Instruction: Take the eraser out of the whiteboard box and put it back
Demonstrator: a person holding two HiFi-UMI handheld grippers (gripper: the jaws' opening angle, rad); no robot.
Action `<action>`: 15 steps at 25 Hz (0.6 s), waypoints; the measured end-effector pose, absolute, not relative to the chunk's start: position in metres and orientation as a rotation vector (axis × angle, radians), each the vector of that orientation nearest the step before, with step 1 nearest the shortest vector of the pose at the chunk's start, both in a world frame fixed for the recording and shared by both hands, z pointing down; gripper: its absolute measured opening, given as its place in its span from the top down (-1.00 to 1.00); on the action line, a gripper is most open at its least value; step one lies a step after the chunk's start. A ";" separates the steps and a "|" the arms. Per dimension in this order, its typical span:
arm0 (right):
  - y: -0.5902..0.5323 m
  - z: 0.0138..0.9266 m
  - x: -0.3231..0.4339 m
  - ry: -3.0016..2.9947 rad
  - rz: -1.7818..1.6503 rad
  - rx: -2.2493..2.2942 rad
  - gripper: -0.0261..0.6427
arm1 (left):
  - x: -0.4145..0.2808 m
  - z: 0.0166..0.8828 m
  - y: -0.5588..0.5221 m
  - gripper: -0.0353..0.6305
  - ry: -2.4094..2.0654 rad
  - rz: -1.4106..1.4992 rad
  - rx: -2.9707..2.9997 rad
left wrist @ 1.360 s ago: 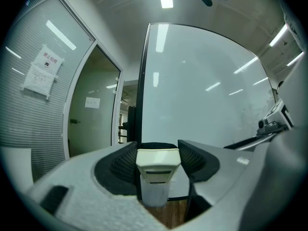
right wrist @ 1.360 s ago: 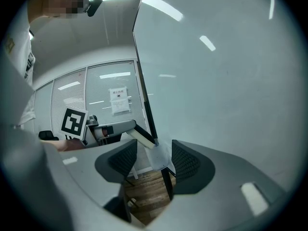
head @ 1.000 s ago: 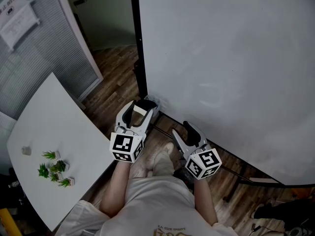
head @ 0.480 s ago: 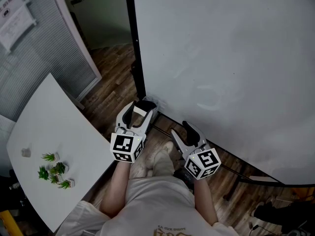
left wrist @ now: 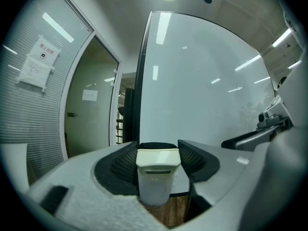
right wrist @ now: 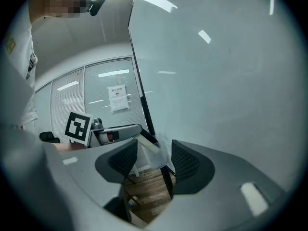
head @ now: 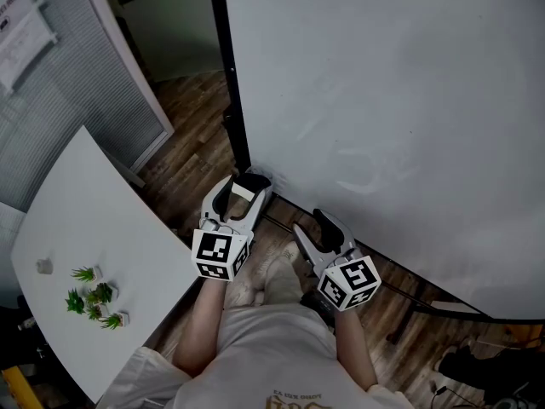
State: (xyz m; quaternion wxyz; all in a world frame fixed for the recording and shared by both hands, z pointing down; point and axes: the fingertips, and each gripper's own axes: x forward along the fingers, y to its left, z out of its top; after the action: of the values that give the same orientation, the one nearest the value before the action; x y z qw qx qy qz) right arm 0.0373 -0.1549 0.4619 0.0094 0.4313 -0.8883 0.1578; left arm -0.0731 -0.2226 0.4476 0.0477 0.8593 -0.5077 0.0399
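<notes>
A white eraser [left wrist: 156, 174] with a black felt edge stands upright between the pads of my left gripper [left wrist: 156, 158], which is shut on it. In the head view the eraser [head: 242, 192] shows as a pale block in the left gripper [head: 242, 186], held close to the lower left corner of the whiteboard [head: 383, 100]. A pale box-like holder [right wrist: 155, 154] sits at that corner, seen past the right gripper's jaws. My right gripper [head: 310, 223] hangs open to the right of the left one, facing the board. Nothing lies between its pads [right wrist: 185, 162].
The board's black frame post [head: 223, 75] rises left of the grippers, and its foot bars [head: 409, 309] run along the wooden floor. At the left is a white table [head: 94, 228] with small green plants [head: 92, 295]. Behind it stands a glass partition with blinds [head: 77, 83].
</notes>
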 end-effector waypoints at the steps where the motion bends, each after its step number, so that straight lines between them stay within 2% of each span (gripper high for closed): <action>1: -0.155 0.462 0.037 -2.773 0.494 1.347 0.26 | -0.073 0.449 -0.223 0.11 -1.546 0.124 2.620; 15: -0.159 0.472 0.036 -2.750 0.531 1.346 0.26 | -0.068 0.464 -0.231 0.11 -1.528 0.182 2.627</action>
State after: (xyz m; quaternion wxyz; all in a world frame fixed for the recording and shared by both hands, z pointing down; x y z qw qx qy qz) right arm 0.0361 -0.1587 0.4723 0.0170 0.4331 -0.8848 0.1710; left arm -0.0683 -0.2310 0.4638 0.0487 0.8618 -0.5013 0.0599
